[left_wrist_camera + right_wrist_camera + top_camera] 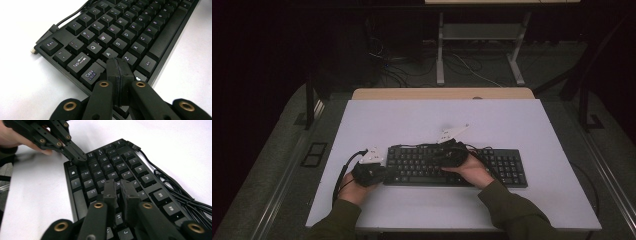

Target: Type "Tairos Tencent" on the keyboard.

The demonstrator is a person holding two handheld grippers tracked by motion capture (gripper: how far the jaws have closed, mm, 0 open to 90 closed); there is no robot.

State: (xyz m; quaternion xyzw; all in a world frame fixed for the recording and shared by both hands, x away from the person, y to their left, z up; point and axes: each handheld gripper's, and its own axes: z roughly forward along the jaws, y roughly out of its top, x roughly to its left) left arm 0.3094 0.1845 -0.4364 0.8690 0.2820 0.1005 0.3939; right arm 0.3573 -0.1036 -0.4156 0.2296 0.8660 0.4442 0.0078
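On the white counter (422, 120) the black keyboard (507, 167) lies flat. Left hand-held gripper (117, 65), jaws pressed together, tips on the Shift key (100, 65); keep it steady. Right hand-held gripper (118, 185), nearly closed and empty, should descend squarely onto one middle-row key.

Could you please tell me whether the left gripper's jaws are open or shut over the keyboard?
Shut: the left gripper has its two pads pressed together, nothing between them, tip over the keyboard near Shift.

You see a black keyboard (457, 167) with white key legends on your white table (412, 120); your sleeves (512, 210) are olive green.
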